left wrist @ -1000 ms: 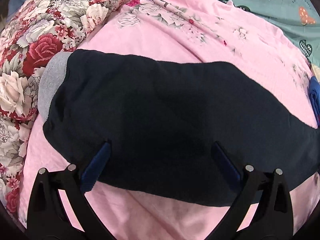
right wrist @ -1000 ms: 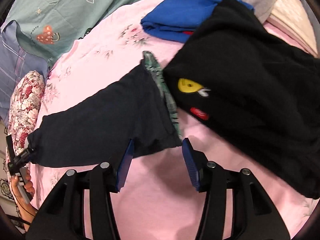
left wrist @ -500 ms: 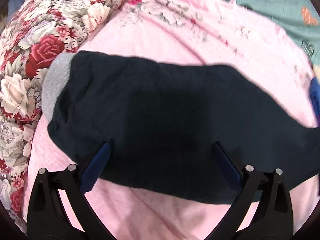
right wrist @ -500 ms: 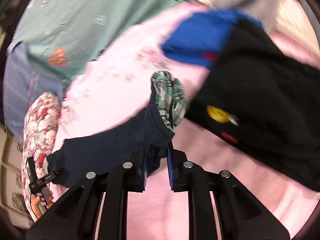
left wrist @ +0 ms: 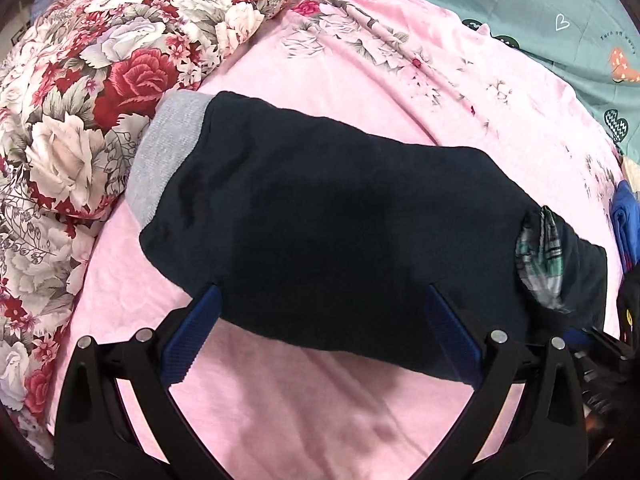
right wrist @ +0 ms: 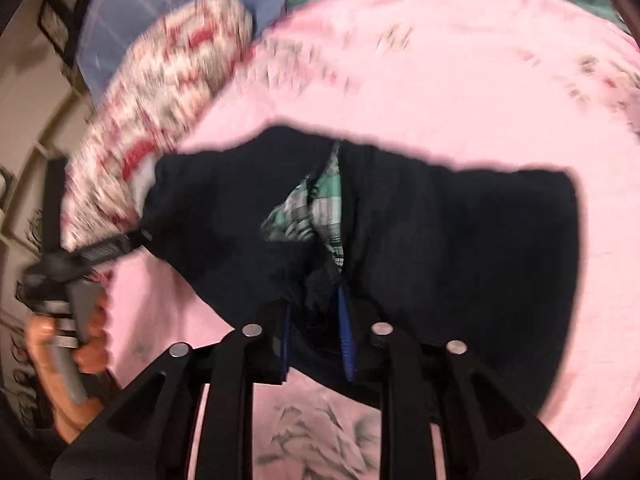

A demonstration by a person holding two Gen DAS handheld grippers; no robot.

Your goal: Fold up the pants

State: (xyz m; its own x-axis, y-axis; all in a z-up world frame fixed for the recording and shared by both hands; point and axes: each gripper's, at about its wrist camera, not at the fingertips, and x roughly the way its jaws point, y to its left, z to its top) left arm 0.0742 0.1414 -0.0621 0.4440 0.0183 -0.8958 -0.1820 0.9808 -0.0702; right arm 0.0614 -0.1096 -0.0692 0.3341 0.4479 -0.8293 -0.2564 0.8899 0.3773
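Observation:
Dark navy pants (left wrist: 340, 236) with a grey cuff (left wrist: 164, 156) lie on the pink bedsheet (left wrist: 320, 412). My left gripper (left wrist: 320, 320) is open, its fingers resting at the pants' near edge. My right gripper (right wrist: 316, 336) is shut on the waist end of the pants (right wrist: 440, 248), lifted and folded over toward the cuff, so the green plaid lining (right wrist: 320, 208) shows. That lining also shows in the left wrist view (left wrist: 540, 256). The right wrist view is blurred.
A floral pillow (left wrist: 80, 100) lies along the left of the pants. A teal sheet (left wrist: 540, 12) is at the far right, a blue garment (left wrist: 626, 224) at the right edge. The hand holding the left gripper (right wrist: 88, 320) shows in the right wrist view.
My right gripper closed on the waist end, lifted it and carried it over toward the cuff end, exposing the plaid lining. My left gripper stayed open at the pants' near edge.

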